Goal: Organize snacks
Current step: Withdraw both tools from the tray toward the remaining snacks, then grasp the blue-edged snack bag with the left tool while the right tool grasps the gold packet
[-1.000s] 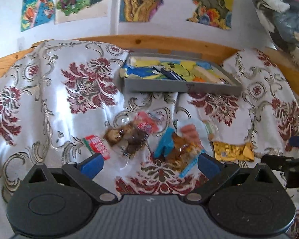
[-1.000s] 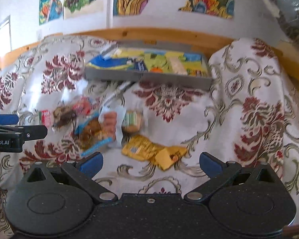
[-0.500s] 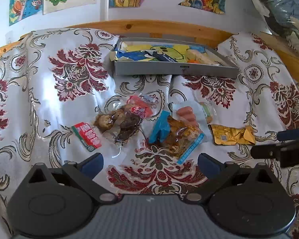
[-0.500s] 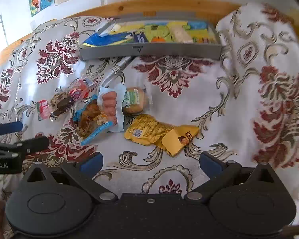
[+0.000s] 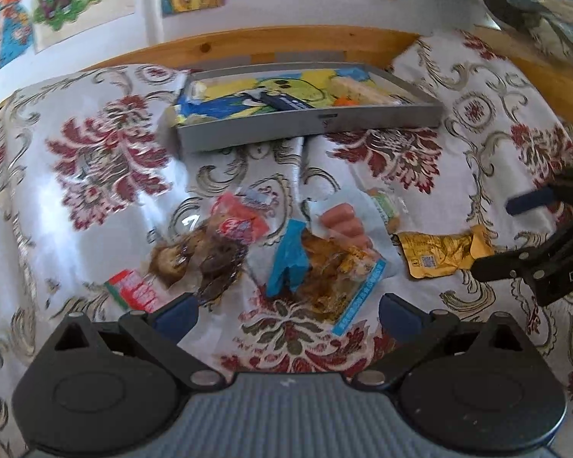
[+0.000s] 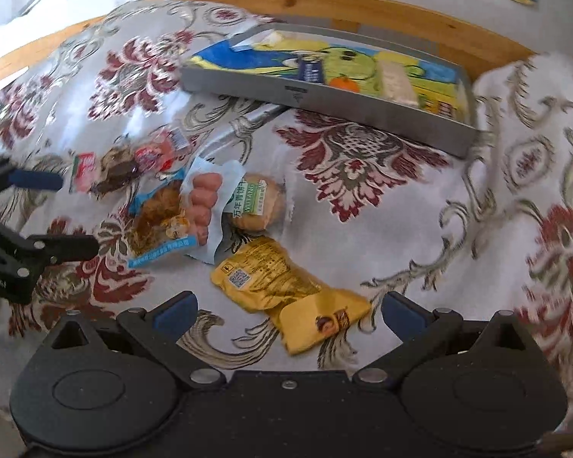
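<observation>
The left gripper [image 5: 288, 311] has its blue-padded jaws spread wide and holds nothing; it hangs over a blue-edged clear pouch of brown glazed meat [image 5: 330, 273], which lies on the white satin cloth with dark red floral print [image 5: 95, 198]; the right gripper [image 6: 286, 311] is likewise spread wide and empty, poised over a crumpled yellow foil snack packet [image 6: 282, 286]; between these two items lie a white-backed pack of pink sausages [image 6: 204, 202] overlapping the meat pouch, and a round bun in clear wrap with a green label [image 6: 258, 206] touching the sausage pack; further left lie a clear bag of dark brown pieces with a red label [image 5: 210, 252] and a small red and green sachet [image 5: 133, 292]; a shallow grey rectangular tray [image 5: 309, 128], lined with a bright yellow, green and blue picture, sits at the far edge near the wooden rail [image 5: 271, 44] and already contains a few small items.
</observation>
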